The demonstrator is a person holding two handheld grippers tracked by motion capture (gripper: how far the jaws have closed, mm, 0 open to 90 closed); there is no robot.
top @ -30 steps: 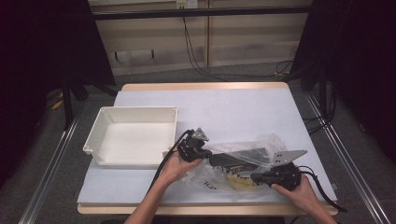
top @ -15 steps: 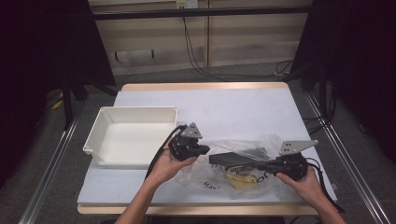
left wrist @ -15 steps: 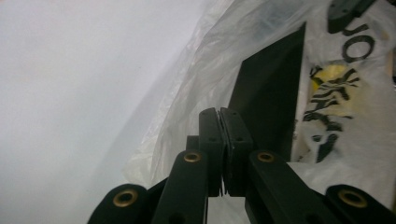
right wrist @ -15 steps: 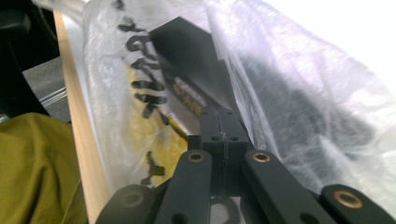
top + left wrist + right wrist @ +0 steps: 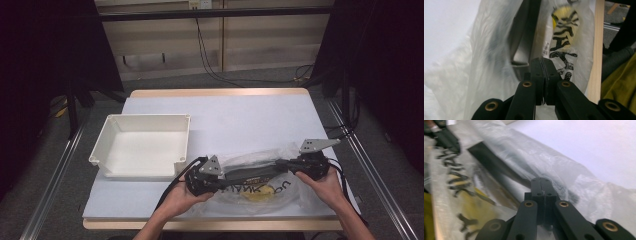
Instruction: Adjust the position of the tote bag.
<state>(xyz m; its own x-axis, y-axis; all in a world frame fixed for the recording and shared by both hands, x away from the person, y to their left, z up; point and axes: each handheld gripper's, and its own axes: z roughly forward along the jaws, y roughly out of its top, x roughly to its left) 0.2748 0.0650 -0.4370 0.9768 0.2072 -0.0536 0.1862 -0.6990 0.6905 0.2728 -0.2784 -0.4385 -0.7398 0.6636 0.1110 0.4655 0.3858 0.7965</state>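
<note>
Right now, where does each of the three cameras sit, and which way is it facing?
High view: above the person's table edge, looking forward and down; both hands, left gripper, right gripper, plastic bag, white tray.
Left gripper view: on that gripper, along its shut jaws at the bag's printed side.
Right gripper view: on that gripper, along shut jaws over crinkled film.
Shared: the bag and the dark item inside.

The far half of the table (image 5: 250, 112) lies bare, open to passage. At the left, the white bin (image 5: 142, 145) blocks the way. The plastic bag (image 5: 260, 175) covers the near middle, leaving narrow strips along both side edges.
</note>
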